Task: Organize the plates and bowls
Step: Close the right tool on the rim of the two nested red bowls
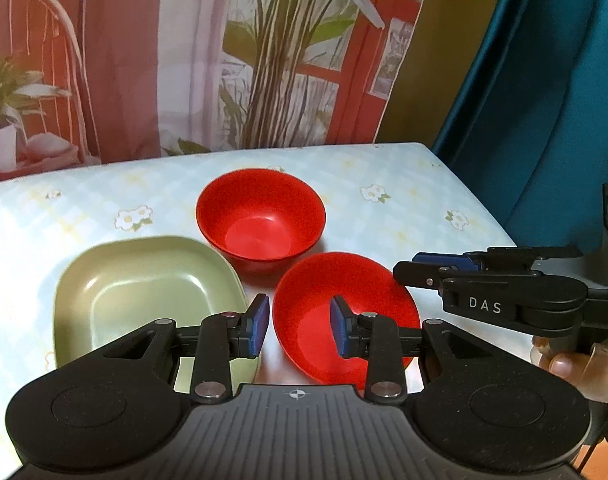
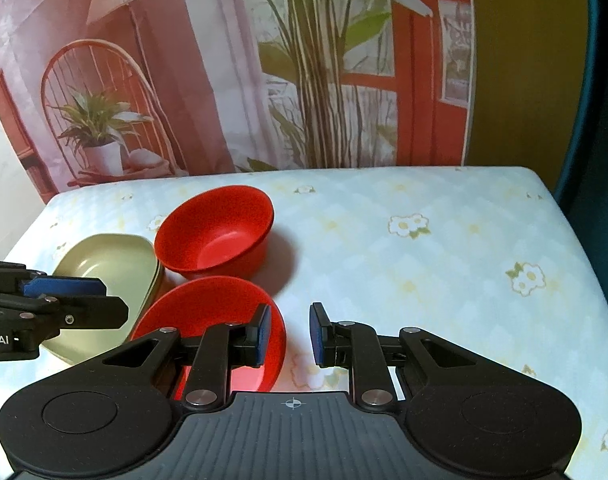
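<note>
Two red bowls and a green squarish dish stand on the table. The far red bowl (image 1: 260, 214) (image 2: 215, 232) is upright behind the near red bowl (image 1: 323, 316) (image 2: 208, 308). The green dish (image 1: 144, 292) (image 2: 112, 264) is to their left; in the right wrist view it looks like two stacked dishes. My left gripper (image 1: 300, 326) is open, its jaws standing either side of the near bowl's left rim. My right gripper (image 2: 290, 334) is open, its jaws either side of that bowl's right rim. Neither holds anything.
The table (image 2: 423, 264) has a pale blue cloth with flower prints. A printed backdrop (image 1: 184, 60) hangs behind it. A teal chair or curtain (image 1: 543, 100) stands at the right. The right gripper body (image 1: 503, 292) shows at the right of the left wrist view.
</note>
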`<state>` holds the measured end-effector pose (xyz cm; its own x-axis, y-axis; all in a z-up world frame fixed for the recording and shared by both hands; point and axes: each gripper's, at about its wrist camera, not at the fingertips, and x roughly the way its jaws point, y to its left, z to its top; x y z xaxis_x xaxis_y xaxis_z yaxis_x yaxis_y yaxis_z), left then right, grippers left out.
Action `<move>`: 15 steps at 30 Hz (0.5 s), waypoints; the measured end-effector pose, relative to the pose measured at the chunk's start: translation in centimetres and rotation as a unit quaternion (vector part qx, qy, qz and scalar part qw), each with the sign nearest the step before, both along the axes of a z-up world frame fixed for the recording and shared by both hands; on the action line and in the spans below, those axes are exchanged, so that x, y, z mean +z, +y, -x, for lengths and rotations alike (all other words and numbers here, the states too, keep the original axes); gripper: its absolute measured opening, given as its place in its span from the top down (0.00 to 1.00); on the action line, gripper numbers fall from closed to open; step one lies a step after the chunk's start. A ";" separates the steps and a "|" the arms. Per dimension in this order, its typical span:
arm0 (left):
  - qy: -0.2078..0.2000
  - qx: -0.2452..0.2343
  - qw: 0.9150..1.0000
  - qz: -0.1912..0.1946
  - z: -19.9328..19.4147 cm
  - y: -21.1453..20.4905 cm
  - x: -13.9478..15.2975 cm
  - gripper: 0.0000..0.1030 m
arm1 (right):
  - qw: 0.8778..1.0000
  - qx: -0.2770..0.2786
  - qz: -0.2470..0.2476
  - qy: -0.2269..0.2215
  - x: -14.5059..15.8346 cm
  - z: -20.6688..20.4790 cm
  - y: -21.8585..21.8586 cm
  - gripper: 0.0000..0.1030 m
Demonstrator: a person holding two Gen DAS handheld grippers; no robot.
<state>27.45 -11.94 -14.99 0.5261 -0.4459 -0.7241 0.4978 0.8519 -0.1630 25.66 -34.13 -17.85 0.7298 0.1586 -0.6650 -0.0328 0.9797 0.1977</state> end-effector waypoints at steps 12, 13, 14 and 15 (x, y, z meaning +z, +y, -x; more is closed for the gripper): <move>0.024 -0.003 1.000 0.001 -0.1 -0.7 -1.7 0.66 | 1.000 0.004 -0.016 0.015 -1.5 0.5 1.0 0.81; 0.026 -0.004 1.000 0.001 -0.1 -0.7 -1.8 0.66 | 1.000 0.005 -0.017 0.017 -1.7 0.5 1.0 0.81; 0.027 -0.004 1.000 0.001 -0.2 -0.7 -1.9 0.66 | 1.000 0.006 -0.017 0.019 -1.9 0.6 1.1 0.81; 0.027 -0.004 1.000 0.001 -0.2 -0.7 -1.9 0.66 | 1.000 0.008 -0.019 0.021 -2.1 0.6 1.1 0.81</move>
<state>27.64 -12.69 -16.89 0.4824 -0.4510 -0.7509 0.4953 0.8475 -0.1908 25.03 -33.03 -19.93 0.6988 0.1955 -0.6881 -0.0393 0.9710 0.2360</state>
